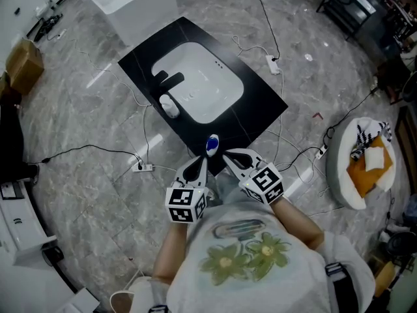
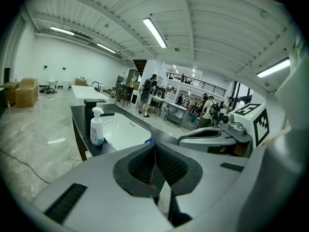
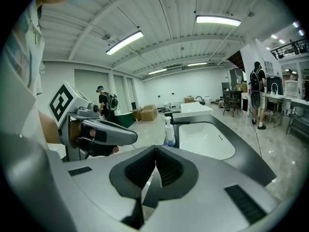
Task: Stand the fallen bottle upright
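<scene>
1. Bottle (image 1: 212, 146) = the small blue-capped one at the near edge of the black counter (image 1: 260, 103), in front of the white sink (image 1: 202, 77).
2. It's right between the two tips and just ahead of them. Left gripper (image 1: 201, 162) sits on its left, right gripper (image 1: 227, 154) on its right. Pretty even, the right maybe a touch nearer.
3. Both grippers are clenched: jaws pressed together w/ nothing between them in either gripper view. Neither touches the bottle.
4. Orientation: from the head view I'm looking almost straight down on the blue cap, so the long axis looks roughly vertical w/ the cap pointing up. Left gripper view only shows a bit of blue peeking over the jaw tips, so can't confirm 100%.
5. My read: the bottle is prob already standing, job looks about done. If it isn't, either hand can reach it.
6. The other bottle, the pump one (image 1: 169, 104) by the faucet (image 1: 168, 79), is upright and well apart from both grippers.
</scene>
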Tool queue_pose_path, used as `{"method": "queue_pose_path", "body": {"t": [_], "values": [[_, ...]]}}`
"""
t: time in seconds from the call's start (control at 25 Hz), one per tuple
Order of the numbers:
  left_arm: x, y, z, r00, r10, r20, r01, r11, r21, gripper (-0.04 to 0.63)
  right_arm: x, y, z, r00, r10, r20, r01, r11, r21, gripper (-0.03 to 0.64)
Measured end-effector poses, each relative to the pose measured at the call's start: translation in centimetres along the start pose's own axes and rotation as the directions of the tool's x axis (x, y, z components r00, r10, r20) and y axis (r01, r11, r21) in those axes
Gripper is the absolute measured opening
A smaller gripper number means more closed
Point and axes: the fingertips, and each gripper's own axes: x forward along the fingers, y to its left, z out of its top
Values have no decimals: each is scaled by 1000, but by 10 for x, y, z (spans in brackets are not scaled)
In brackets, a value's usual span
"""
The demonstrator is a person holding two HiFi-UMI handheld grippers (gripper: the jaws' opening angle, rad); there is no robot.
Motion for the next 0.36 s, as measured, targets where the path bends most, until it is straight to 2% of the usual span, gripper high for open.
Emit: {"method": "queue_pose_path", "body": {"t": [0.36], "values": [[-2,-4,-8,1000,-1,-4,1,1000,-2,21,-2,2,-7,1000,-3,-10,3,1000,-3,41]]}}
